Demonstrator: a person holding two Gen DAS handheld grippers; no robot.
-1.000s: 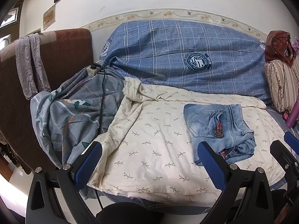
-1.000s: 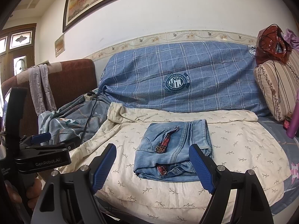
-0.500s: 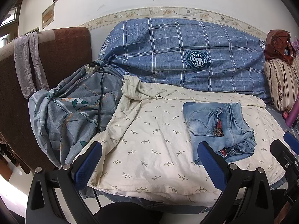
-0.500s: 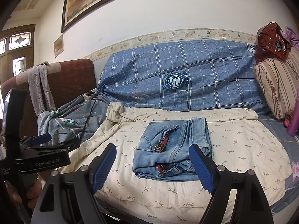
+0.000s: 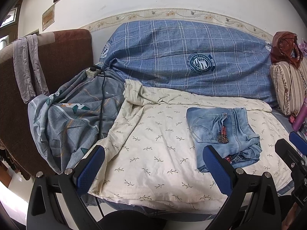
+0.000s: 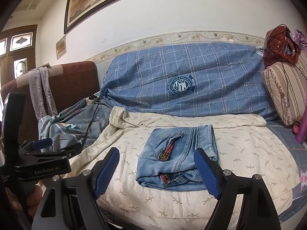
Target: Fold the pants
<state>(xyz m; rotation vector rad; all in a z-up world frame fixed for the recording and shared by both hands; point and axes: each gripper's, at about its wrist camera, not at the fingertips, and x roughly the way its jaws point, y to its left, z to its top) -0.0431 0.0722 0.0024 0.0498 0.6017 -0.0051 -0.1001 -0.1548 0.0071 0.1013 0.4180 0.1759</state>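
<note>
A pair of light blue jeans (image 5: 222,134) (image 6: 178,157) lies folded into a compact square on a cream leaf-print quilt (image 5: 153,143) (image 6: 249,143); a red plaid patch shows on top. My left gripper (image 5: 153,163) hovers open in front of the quilt, left of the jeans, with nothing between its blue pads. My right gripper (image 6: 157,168) stands open just before the near edge of the jeans, apart from them and holding nothing. In the right wrist view the left gripper's black body (image 6: 42,164) shows at the left, held by a hand.
A blue checked cover (image 5: 191,57) drapes the sofa back. A grey patterned sheet (image 5: 67,118) with a power strip and black cable (image 5: 101,99) lies left. A brown armrest (image 5: 57,57) carries a grey cloth. A striped cushion (image 6: 284,92) and purple bottle (image 6: 302,126) sit right.
</note>
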